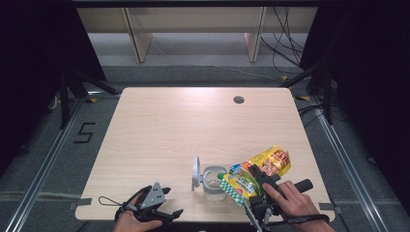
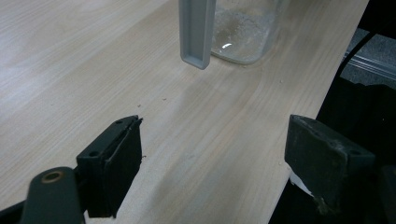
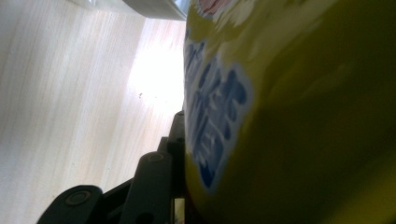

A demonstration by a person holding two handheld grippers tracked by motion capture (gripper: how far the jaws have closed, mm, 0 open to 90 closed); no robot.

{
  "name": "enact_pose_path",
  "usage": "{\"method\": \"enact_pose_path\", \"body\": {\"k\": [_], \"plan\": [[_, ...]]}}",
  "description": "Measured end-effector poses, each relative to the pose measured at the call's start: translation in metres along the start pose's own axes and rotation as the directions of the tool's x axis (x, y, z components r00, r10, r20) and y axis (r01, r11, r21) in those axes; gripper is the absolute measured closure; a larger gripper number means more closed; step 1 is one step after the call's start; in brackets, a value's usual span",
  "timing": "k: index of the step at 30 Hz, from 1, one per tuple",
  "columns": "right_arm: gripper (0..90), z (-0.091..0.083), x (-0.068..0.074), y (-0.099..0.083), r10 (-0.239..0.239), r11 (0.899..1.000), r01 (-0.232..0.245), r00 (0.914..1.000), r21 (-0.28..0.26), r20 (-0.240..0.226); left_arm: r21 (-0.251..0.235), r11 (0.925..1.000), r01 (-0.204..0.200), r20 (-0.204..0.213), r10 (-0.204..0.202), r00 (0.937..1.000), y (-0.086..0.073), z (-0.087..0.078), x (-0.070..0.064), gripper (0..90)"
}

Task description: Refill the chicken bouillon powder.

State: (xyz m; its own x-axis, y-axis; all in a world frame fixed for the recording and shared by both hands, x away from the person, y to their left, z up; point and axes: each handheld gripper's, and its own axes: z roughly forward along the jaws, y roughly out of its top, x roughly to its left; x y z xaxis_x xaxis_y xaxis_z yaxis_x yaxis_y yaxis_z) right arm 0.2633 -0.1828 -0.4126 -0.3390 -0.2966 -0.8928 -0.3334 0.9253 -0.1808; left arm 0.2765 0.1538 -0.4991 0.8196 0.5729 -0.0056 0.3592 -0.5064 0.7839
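Right gripper (image 1: 255, 186) was clamped on the yellow snack bag (image 1: 256, 174) mid-body over the open jar (image 1: 213, 181)—light, crinkly, slippery foil; left gripper (image 1: 159, 205) gaped empty.

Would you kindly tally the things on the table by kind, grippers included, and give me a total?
Clear jar with its grey flip lid open: 1
Yellow snack bag, tilted over the jar: 1
Grippers: 2, the left gripper, jaws apart, and the right gripper, clamped on the bag
Total: 4
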Motion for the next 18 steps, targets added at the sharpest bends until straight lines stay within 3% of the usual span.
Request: {"method": "enact_pose_path", "body": {"k": [4,5,8,11,12,13,14,16,17,18], "plan": [[67.2,0.0015,0.0033,0.0023,-0.007,1.000,0.007,0.9999,0.018,-0.013,0.002,1.0000,-0.004,0.000,0.004,1.0000,-0.0001,0.0002,0.0004,18.4],[67.3,0.0032,0.0008,0.0038,-0.042,0.999,0.042,0.9991,-0.001,0.005,0.002,1.0000,-0.001,0.010,0.001,1.0000,-0.0001,0.0004,0.0003,18.4],[67.3,0.0067,-0.0003,0.0052,-0.084,0.996,0.085,0.9962,-0.008,0.019,0.001,1.0000,-0.001,0.006,0.001,1.0000,0.0000,0.0005,0.0002,18.4],[67.3,0.0072,-0.0017,0.0058,-0.083,0.997,0.083,0.9965,0.002,-0.001,0.002,1.0000,-0.004,-0.003,0.004,1.0000,0.0001,-0.0002,0.0006,18.4],[67.3,0.0071,-0.0001,0.0057,-0.068,0.998,0.068,0.9977,0.010,0.002,-0.012,0.9999,0.012,0.000,-0.012,0.9999,0.0001,0.0006,-0.0006,18.4],[67.3,0.0078,0.0005,0.0059,-0.066,0.998,0.066,0.9978,0.006,0.009,0.009,0.9999,-0.013,-0.007,0.013,0.9999,0.0003,-0.0007,0.0011,18.4],[67.3,0.0080,-0.0017,0.0066,-0.101,0.995,0.101,0.9949,0.007,0.002,-0.001,1.0000,-0.002,0.000,0.002,1.0000,0.0001,-0.0001,0.0001,18.4],[67.3,0.0081,0.0004,0.0072,-0.086,0.996,0.086,0.9962,0.023,0.004,0.001,1.0000,-0.004,0.000,0.004,1.0000,0.0001,0.0001,0.0002,18.4],[67.3,0.0095,-0.0010,0.0075,-0.116,0.993,0.116,0.9932,0.010,0.012,0.010,0.9999,-0.010,0.004,0.010,0.9999,0.0002,0.0000,0.0011,18.4],[67.3,0.0091,-0.0014,0.0078,-0.115,0.993,0.115,0.9933,0.013,0.009,0.012,0.9999,-0.011,0.004,0.011,0.9999,0.0001,-0.0001,0.0013,18.4]]}}
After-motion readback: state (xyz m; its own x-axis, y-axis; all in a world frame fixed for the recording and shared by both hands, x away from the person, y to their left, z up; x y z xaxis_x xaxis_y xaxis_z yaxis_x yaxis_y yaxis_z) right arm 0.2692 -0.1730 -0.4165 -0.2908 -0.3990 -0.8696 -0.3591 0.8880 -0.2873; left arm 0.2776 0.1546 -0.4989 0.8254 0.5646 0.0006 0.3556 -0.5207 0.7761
